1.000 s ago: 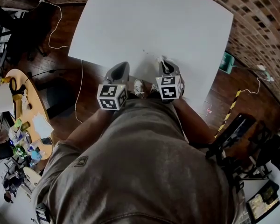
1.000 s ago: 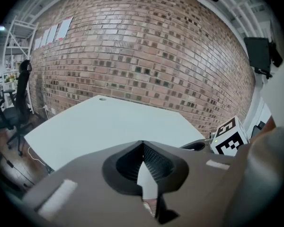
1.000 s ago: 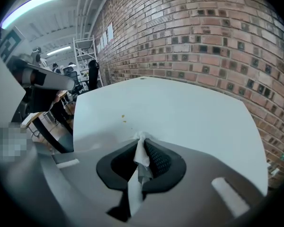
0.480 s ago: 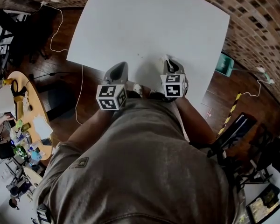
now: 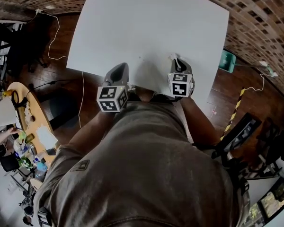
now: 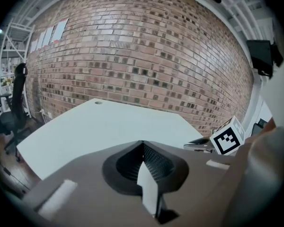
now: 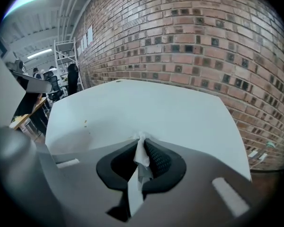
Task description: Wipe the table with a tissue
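Nearest of all is the person's grey shirt (image 5: 142,169), with a forearm reaching out from it to each pair of tongs. The left tongs (image 6: 142,146) are pressed together with nothing between them, and their tip hangs at the near edge of the white bench (image 5: 151,27). Beside them, to their right, the right tongs (image 7: 142,142) are pinching a white tissue (image 7: 142,152). A crumpled tuft of it pokes out past their tip. In the head view that tuft sits over the bench just inside the near edge, but whether it touches the surface cannot be told. The left gripper view catches the right tongs' marker cube (image 6: 227,137) off to the right.

Ahead and to the left of the right tongs, a small orange speck (image 7: 84,122) lies on the bench. Much farther ahead of the left tongs, near the bench's far left corner, there is a round hole (image 6: 98,102). A brick wall (image 6: 142,56) rises beyond the far edge.

Out to the right of the right tongs, past the bench's side edge, a teal box (image 5: 228,60) sits low by the wall. To the left of the left tongs, a white cable (image 5: 81,96) trails over the dark wooden floor (image 5: 61,79). Well apart from it stands a cluttered round wooden table (image 5: 35,112).
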A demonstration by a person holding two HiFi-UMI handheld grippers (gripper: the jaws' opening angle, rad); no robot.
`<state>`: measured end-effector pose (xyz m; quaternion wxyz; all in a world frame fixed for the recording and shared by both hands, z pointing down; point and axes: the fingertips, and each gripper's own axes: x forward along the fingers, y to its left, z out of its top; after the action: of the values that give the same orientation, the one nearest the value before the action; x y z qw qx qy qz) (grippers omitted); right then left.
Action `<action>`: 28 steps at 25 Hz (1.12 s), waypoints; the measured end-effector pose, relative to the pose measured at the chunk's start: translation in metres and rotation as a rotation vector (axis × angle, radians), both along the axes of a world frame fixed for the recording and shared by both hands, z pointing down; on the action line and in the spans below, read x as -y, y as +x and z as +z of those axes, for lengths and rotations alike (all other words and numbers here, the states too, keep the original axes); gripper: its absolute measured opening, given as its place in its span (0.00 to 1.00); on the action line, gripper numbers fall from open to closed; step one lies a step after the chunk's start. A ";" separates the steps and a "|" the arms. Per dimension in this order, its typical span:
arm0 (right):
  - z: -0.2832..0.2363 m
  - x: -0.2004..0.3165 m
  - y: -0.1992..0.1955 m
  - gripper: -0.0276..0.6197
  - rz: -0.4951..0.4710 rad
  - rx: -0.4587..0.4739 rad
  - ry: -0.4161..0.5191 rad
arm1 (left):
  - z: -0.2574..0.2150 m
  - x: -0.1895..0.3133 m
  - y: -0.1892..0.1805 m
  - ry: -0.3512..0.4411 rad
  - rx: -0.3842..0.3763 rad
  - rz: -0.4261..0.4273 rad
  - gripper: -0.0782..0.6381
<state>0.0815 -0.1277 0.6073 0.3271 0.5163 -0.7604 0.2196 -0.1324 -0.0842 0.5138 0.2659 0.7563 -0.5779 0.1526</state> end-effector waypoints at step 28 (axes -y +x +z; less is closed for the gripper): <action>0.007 -0.019 -0.119 0.09 0.086 -0.019 -0.047 | 0.017 0.032 -0.081 -0.033 -0.062 0.202 0.11</action>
<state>-0.0373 -0.1084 0.6140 0.3369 0.5426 -0.7290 0.2463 -0.2139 -0.1157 0.5311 0.2793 0.8106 -0.4875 0.1649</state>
